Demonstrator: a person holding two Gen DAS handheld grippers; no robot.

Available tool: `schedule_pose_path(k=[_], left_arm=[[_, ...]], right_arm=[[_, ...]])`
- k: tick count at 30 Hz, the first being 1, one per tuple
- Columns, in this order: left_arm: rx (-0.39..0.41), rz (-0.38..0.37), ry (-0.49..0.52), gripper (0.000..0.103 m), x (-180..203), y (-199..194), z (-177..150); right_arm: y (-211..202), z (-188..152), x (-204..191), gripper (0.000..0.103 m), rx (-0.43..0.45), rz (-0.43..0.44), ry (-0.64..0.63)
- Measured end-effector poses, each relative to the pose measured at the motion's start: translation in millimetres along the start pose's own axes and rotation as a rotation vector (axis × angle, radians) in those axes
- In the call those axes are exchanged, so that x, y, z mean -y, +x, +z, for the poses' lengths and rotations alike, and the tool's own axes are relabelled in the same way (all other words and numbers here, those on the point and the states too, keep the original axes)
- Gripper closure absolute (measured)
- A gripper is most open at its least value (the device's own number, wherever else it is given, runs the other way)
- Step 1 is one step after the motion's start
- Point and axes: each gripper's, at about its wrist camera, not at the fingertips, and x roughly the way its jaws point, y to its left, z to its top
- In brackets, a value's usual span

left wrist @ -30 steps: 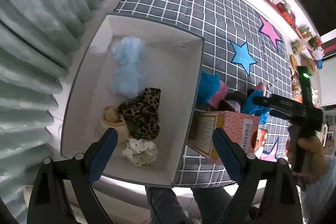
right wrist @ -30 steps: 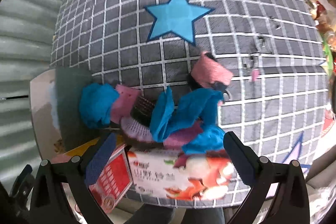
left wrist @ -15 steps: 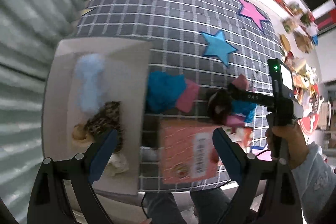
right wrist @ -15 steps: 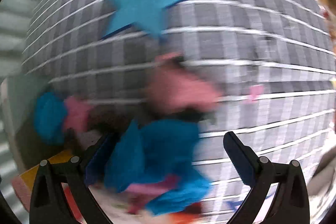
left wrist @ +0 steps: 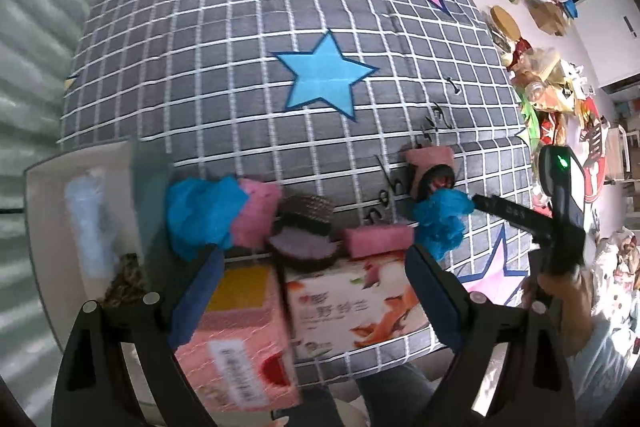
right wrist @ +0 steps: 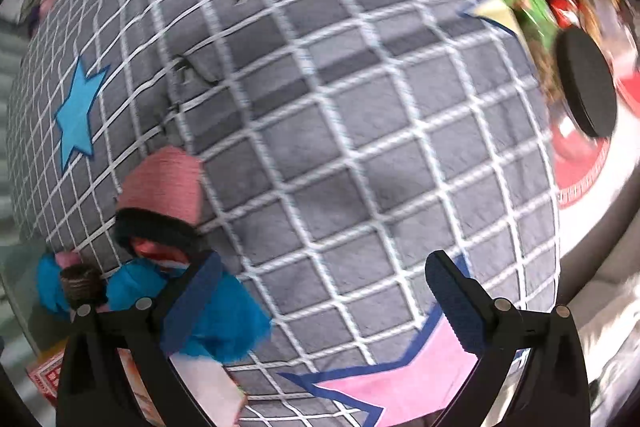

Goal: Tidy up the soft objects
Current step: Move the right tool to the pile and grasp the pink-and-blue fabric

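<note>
Soft objects sit bunched along the near edge of a desk (left wrist: 224, 75) covered in a grey cloth with a white grid and blue and pink stars. Seen from the left wrist camera, a blue fabric bundle (left wrist: 202, 213) lies against a pink fabric piece (left wrist: 256, 217), both just beside the corner of a white storage box (left wrist: 46, 211) at the left. A brown knitted item with a mauve lining (left wrist: 302, 231) touches the pink piece on its right, and a pink roll (left wrist: 378, 241) lies next to it.

Two cartons stand at the desk's front edge below these things: a pink carton (left wrist: 236, 343) and a white carton with orange print (left wrist: 356, 307). Inside the storage box, a pale blue fluffy item (left wrist: 86, 219) and a leopard-print item (left wrist: 124, 279) are visible.

Further right, a pink knitted hat with a dark rim (left wrist: 430, 169) lies alone on the cloth, with a second blue fabric bundle (left wrist: 440, 223) touching it.

The left gripper (left wrist: 312, 301) hangs above the cartons with its jaws wide apart and nothing between them. The right gripper (right wrist: 332, 299) also stands wide apart over bare cloth, empty, its left finger overlapping the second blue bundle in its own camera's view; whether it touches the fabric cannot be told. A person's hand (left wrist: 560, 311) holds that gripper's handle at the right.
</note>
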Motion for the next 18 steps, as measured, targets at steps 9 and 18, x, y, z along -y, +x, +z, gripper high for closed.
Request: schedule_pose_path(k=[9, 18], left_arm=[[-0.033, 0.017, -0.025, 0.009, 14, 16, 14], [-0.058, 0.039, -0.013, 0.009, 26, 31, 25]], right_arm=[[-19, -29, -24, 0.000, -0.008, 0.196, -0.162], [17, -44, -64, 0.018, -0.049, 0.120, -0.274]])
